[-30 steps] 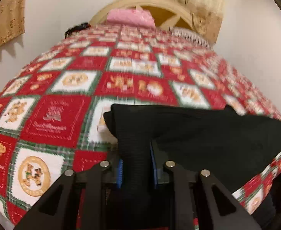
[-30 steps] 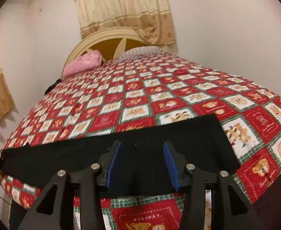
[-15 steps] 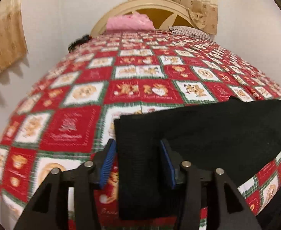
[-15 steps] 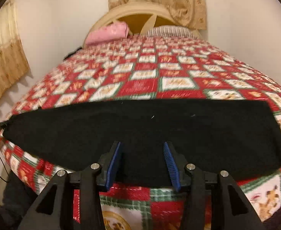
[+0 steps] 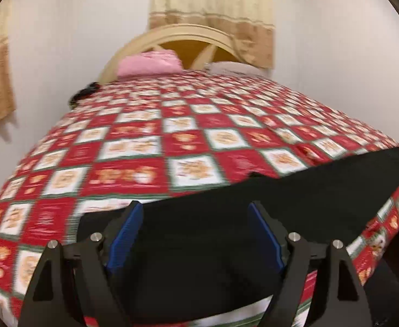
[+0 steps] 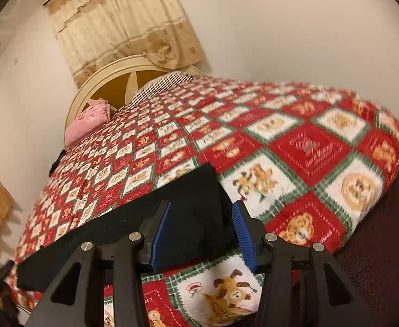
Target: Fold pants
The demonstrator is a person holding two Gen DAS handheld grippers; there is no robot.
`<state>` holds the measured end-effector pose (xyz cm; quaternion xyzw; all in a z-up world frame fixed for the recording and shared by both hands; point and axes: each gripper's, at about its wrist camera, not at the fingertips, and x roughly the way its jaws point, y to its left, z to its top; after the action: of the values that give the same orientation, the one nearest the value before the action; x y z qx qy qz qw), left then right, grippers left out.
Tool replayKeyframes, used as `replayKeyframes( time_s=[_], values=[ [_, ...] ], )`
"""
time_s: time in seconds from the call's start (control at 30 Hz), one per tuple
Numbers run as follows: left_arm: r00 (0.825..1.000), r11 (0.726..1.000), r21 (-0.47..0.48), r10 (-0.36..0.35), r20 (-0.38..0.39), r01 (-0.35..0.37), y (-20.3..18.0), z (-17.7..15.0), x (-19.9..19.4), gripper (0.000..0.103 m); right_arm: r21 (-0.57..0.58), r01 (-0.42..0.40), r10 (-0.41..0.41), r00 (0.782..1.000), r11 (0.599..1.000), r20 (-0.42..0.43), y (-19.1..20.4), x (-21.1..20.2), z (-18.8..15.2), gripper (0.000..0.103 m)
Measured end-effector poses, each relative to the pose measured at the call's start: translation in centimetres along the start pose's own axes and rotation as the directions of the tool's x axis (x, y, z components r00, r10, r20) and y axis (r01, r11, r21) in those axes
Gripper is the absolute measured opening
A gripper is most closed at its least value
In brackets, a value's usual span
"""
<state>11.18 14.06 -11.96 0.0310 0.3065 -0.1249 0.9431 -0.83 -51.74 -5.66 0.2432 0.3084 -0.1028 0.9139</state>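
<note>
The black pants (image 5: 254, 212) lie flat as a long strip across the near end of the bed; they also show in the right wrist view (image 6: 145, 226). My left gripper (image 5: 195, 235) is open, with its blue pads (image 5: 123, 234) spread wide above the left part of the pants and holding nothing. My right gripper (image 6: 200, 231) is open over the right end of the pants, and the right pad (image 6: 244, 234) sits just past the cloth's edge.
The bed carries a red, white and green teddy-bear quilt (image 5: 199, 125). A pink pillow (image 5: 150, 62) and a striped pillow (image 6: 164, 81) lie by the cream headboard (image 5: 188, 34). Curtains hang behind. White walls stand on both sides. A dark floor (image 6: 376, 245) lies at the right.
My left gripper opened and let go of the pants, which now lie flat. My right gripper shifted right along the pants to their right end. Both views are blurred by motion.
</note>
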Motion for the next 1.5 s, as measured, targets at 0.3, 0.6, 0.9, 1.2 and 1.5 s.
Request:
replayKeyframes(
  time_s=[0.3, 0.6, 0.9, 1.2, 1.5],
  values=[
    [0.991, 0.999, 0.051, -0.01, -0.131, 0.016, -3.3, -1.8, 4.3, 0.082, 0.033, -0.006, 0.009, 0.997, 0.999, -0.082, -1.4, 3.2, -1.1, 0.048],
    [0.985, 1.0, -0.006, -0.018, -0.173, 0.017, -2.8, -2.5, 5.1, 0.092, 0.019, -0.005, 0.006, 0.997, 1.0, -0.074, -1.7, 3.5, -1.2, 0.048],
    [0.981, 0.999, -0.003, 0.036, -0.188, -0.038, -2.9, -2.5, 5.6, 0.101, 0.022, -0.023, 0.025, 0.997, 0.999, -0.069, -2.1, 3.6, -1.3, 0.047],
    [0.979, 0.999, -0.01, 0.041, -0.197, -0.044, -2.8, -2.5, 5.8, 0.103, -0.009, 0.015, -0.015, 0.999, 1.0, -0.045, -2.1, 3.7, -1.6, 0.032],
    [0.981, 0.999, -0.015, 0.034, -0.192, -0.038, -2.8, -2.6, 5.7, 0.103, 0.046, -0.016, 0.018, 0.999, 0.999, -0.043, -3.0, 4.2, -1.2, 0.032]
  ],
)
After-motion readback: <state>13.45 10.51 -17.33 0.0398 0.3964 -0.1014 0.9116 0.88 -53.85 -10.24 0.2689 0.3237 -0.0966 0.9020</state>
